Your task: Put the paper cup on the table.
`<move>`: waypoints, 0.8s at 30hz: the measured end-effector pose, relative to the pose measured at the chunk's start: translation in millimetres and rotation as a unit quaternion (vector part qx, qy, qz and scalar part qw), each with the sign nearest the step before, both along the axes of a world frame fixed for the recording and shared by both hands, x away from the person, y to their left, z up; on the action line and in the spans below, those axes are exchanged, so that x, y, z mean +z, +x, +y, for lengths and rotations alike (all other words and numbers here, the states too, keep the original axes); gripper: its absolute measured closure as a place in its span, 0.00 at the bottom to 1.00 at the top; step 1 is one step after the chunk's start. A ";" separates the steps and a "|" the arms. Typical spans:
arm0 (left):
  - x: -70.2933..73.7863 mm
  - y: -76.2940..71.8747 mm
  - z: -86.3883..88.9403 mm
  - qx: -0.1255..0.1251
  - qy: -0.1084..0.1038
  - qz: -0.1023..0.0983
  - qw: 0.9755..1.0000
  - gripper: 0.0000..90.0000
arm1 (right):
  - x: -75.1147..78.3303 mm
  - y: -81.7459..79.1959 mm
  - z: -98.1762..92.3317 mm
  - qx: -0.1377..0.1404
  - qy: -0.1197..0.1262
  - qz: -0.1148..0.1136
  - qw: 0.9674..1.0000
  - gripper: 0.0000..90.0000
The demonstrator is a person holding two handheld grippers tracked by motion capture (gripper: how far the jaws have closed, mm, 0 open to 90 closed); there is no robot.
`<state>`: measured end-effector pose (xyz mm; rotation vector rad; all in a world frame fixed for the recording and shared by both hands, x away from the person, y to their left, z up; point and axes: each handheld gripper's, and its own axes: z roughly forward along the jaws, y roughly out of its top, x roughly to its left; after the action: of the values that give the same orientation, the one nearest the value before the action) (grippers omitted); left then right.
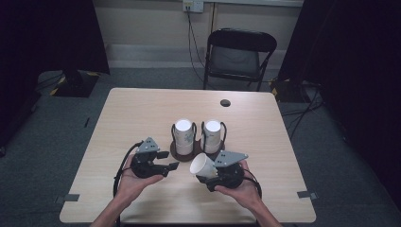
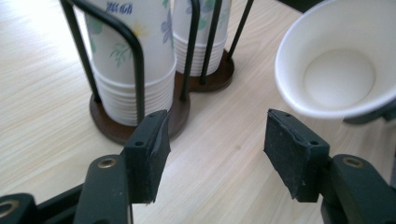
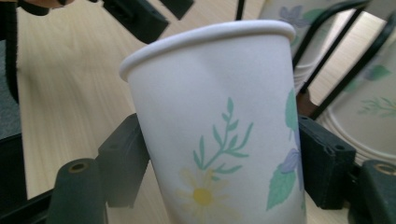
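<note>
The cup runs off the bottom of the right gripper view and hides the table behind it, while both stacks are cut off at the top of the left gripper view.

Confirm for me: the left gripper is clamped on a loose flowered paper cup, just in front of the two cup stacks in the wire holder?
Not quite: the right gripper clamps the paper cup, as the right gripper view shows. The left gripper is open. The cup stacks sit in the wire holder.
</note>
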<state>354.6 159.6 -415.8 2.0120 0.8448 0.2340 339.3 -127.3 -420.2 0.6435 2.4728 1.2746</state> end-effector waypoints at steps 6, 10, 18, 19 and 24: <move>-3.0 0.3 9.8 0.007 0.003 -0.007 1.000 0.41 | 4.1 -1.0 -18.8 -0.023 0.026 0.001 0.999 0.30; -6.8 0.1 15.2 0.014 -0.004 0.004 1.000 0.36 | 5.1 -1.7 -25.7 -0.035 0.036 0.003 0.999 0.30; -10.3 -1.1 24.5 0.025 0.003 0.004 1.000 0.33 | 1.3 -2.0 -42.9 -0.062 0.056 0.008 0.996 0.30; -10.9 -2.0 26.3 0.027 0.005 0.003 1.000 0.33 | 0.9 -2.0 -44.3 -0.064 0.057 0.010 0.996 0.30; -12.1 -0.7 34.1 0.045 0.004 0.010 0.999 0.33 | -0.4 -4.2 -52.8 -0.072 0.061 0.013 0.995 0.30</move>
<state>353.8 193.7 -427.9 1.9894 0.9496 0.2689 335.1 -180.1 -420.6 0.8573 2.3340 1.3774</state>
